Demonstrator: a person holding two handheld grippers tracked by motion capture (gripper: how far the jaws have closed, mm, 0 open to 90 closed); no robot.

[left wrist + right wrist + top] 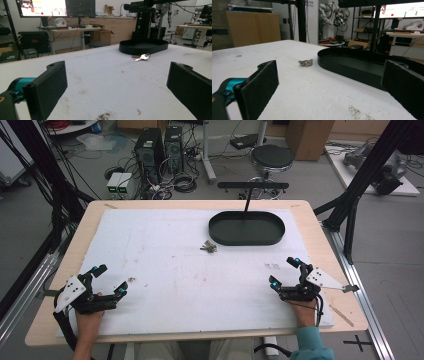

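A small bunch of keys (209,247) lies on the white mat just in front of the black oval tray (220,236) at the back of the table. The keys (141,57) lie far ahead between the left gripper's jaws, and the keys (306,63) sit left of the tray (342,66) in the right gripper view. My left gripper (110,280) rests near the front left corner, open and empty. My right gripper (285,272) rests near the front right, open and empty. Both are far from the keys.
A black T-shaped stand (247,200) rises from the tray. The white mat (165,270) covers most of the wooden table (320,240). Computers, cables and a stool (271,157) stand on the floor behind. Small dark smudges mark the mat.
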